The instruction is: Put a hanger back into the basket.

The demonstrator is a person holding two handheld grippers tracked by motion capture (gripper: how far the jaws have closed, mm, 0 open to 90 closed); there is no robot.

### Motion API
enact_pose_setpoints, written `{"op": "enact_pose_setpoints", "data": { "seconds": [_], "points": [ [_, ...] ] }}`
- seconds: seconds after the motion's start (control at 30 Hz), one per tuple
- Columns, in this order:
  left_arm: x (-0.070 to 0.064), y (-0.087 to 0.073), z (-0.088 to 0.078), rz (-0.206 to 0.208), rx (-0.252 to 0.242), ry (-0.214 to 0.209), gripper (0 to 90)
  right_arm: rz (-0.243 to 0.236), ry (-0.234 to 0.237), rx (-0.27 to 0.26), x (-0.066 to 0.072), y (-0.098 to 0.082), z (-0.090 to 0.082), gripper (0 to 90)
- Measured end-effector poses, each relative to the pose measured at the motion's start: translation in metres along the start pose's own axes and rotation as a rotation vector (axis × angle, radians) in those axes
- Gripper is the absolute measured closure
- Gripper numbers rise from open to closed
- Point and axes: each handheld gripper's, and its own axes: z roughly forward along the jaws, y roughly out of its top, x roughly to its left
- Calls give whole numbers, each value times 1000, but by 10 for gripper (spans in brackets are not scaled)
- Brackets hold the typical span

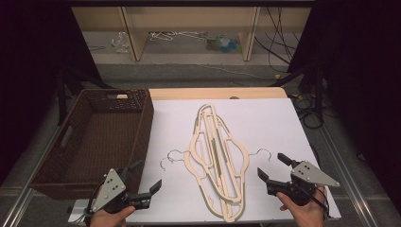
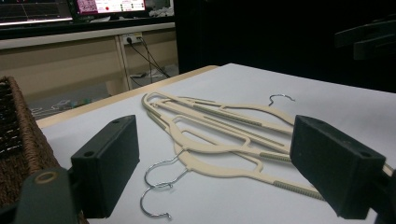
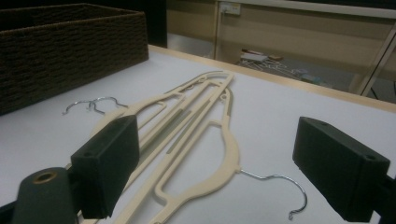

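My left gripper (image 1: 146, 177) and my right gripper (image 1: 271, 166) sit nearest, at the near edge of the table (image 1: 279, 118), one to each side of a pile of hangers (image 1: 216, 161). Both have their jaws spread wide with nothing between them; neither touches anything.

The hangers are cream plastic with grey-green grip strips, stacked loosely on the white tabletop and overlapping one another, their long bodies running away from me. I cannot tell exactly how many are in the pile. Two metal hooks (image 1: 171, 158) stick out on the left side, close together, and one hook (image 1: 262, 153) sticks out on the right, just ahead of my right gripper.

In the left gripper view the pile (image 2: 219, 135) lies beyond the open jaws, with the two hooks (image 2: 159, 191) closest. In the right gripper view the single hook (image 3: 280, 189) curls on the table between the jaws' line of sight.

A dark woven basket (image 1: 94, 137) stands at the table's left edge, just beside my left gripper.
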Motion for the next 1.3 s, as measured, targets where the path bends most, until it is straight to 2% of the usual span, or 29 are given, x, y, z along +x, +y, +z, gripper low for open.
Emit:
{"op": "enact_pose_setpoints", "data": {
  "seconds": [0.27,0.37,0.4,0.47,0.5,0.6,0.7,0.77,0.8,0.83,0.87,0.9,0.97,1.03,1.07,1.1,1.17,1.2,1.27,1.3],
  "points": [
    [0,0,0,4,1,-3,157,-3,0,25,1,-1,2,163],
    [-1,0,0,3,4,-3,157,0,15,59,1,-1,2,171],
    [-2,0,0,-10,4,-2,157,6,21,59,2,-1,3,176],
    [-2,0,0,2,8,-3,157,9,43,82,3,-2,6,182],
    [-3,0,1,3,8,-3,157,11,54,115,4,-1,7,188],
    [-3,0,1,8,9,-5,157,12,67,169,6,0,12,242],
    [-3,0,1,11,9,-4,157,17,115,230,11,3,23,329],
    [-3,0,1,11,11,-3,157,22,148,306,17,5,31,380],
    [-3,0,1,11,11,-3,157,22,148,306,17,5,31,380],
    [-3,0,1,10,11,-3,157,30,168,401,23,3,42,426],
    [-3,-1,2,11,11,-4,157,44,181,442,25,2,46,437],
    [-3,-1,2,12,11,-5,157,29,211,469,27,0,53,446],
    [-3,0,1,13,13,-4,157,16,203,504,32,-5,65,484],
    [-3,0,1,12,13,-5,157,53,213,575,37,-4,70,502],
    [-3,-1,1,11,11,-6,157,37,213,575,39,-5,74,506],
    [-3,-1,1,14,12,-7,157,20,219,596,40,-4,76,513],
    [-4,0,1,11,10,-7,157,29,215,628,44,-4,81,528],
    [-4,0,1,6,12,-6,157,-8,220,628,43,-6,86,536],
    [-4,0,1,10,11,-7,158,27,217,668,47,-6,89,549],
    [-5,0,1,9,10,-8,157,4,225,668,46,-8,92,563]
  ]
}}
